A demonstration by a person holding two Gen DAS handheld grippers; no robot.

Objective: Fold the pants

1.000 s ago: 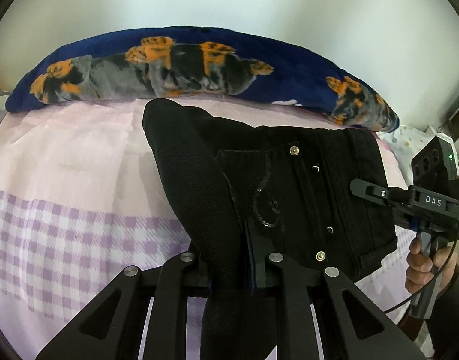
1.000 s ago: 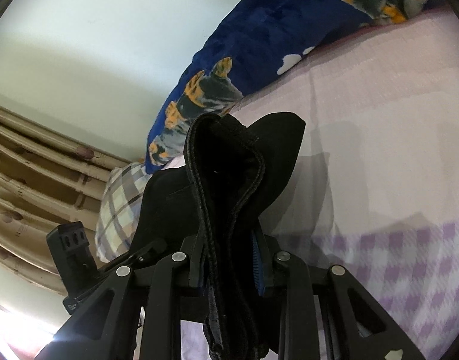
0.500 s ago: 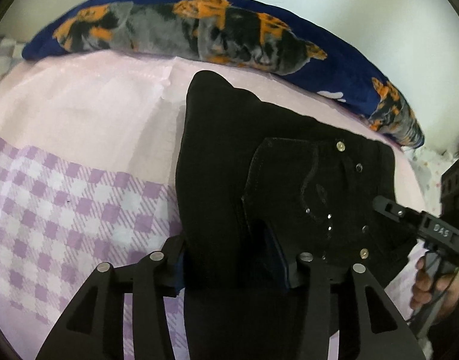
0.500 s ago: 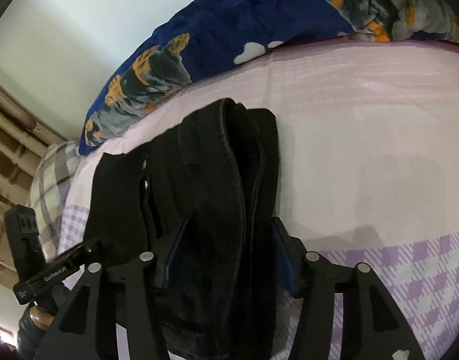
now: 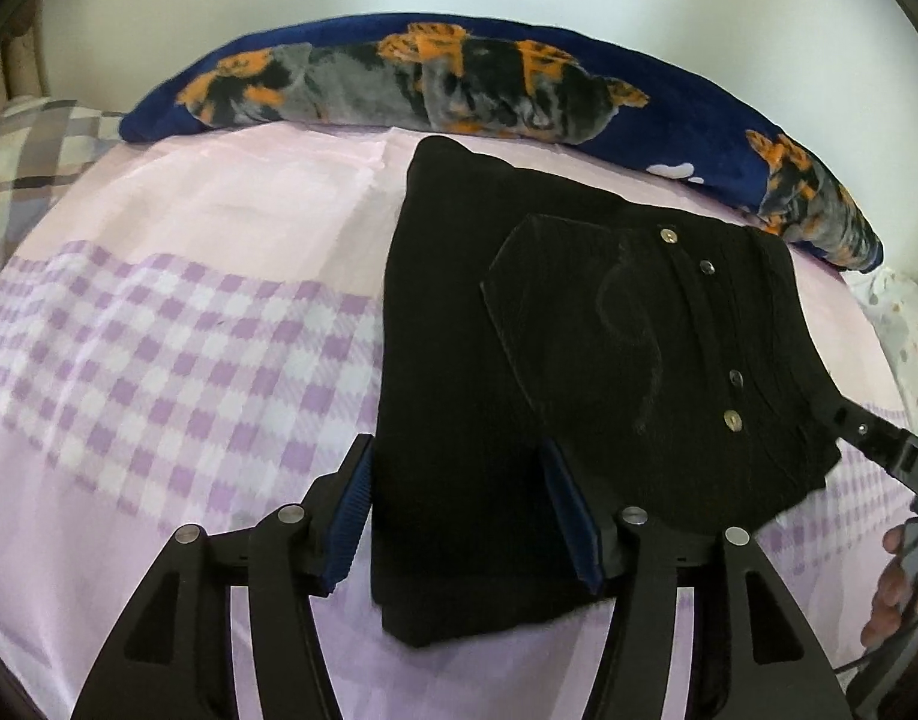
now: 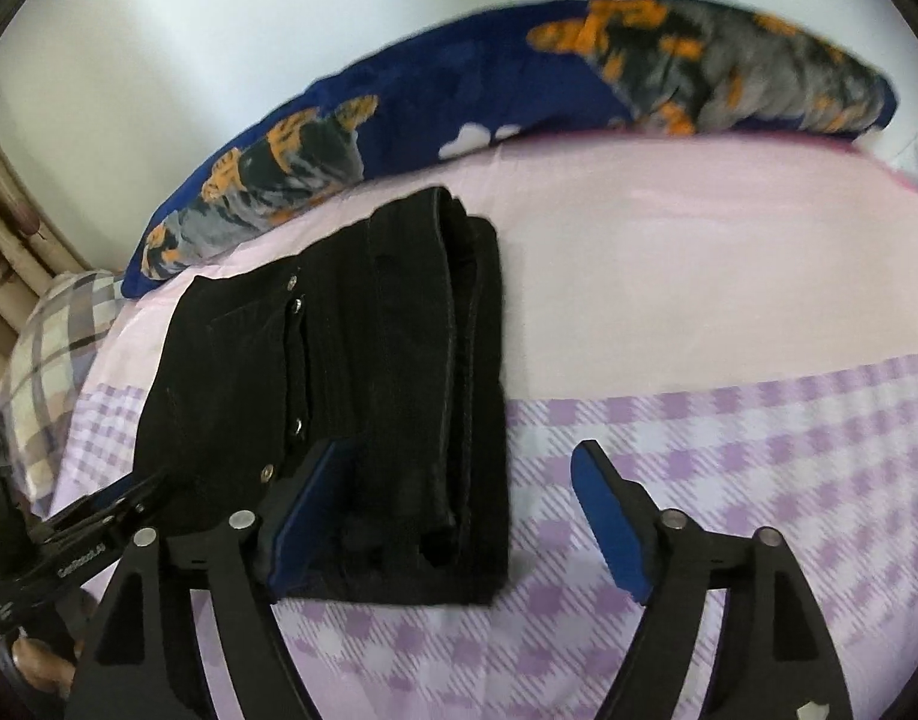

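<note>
The black pants (image 5: 579, 372) lie folded flat on the pink and purple checked bed sheet (image 5: 159, 360), back pocket and metal rivets facing up. My left gripper (image 5: 465, 510) is open, its blue-padded fingers spread on either side of the near edge of the fold. In the right wrist view the pants (image 6: 351, 384) show as a stacked bundle with the waistband edge to the right. My right gripper (image 6: 453, 510) is open, with its left finger over the pants and its right finger over the sheet.
A long navy pillow (image 5: 459, 84) with orange and grey print lies along the far side of the bed against a white wall. A checked pillow (image 6: 45, 360) and a rattan headboard (image 6: 3, 240) stand at one end. The other gripper shows at the right edge of the left wrist view (image 5: 891, 450).
Both grippers have opened and let go of the pants, which were held raised and now lie flat on the sheet. Both grippers have drawn back a little.
</note>
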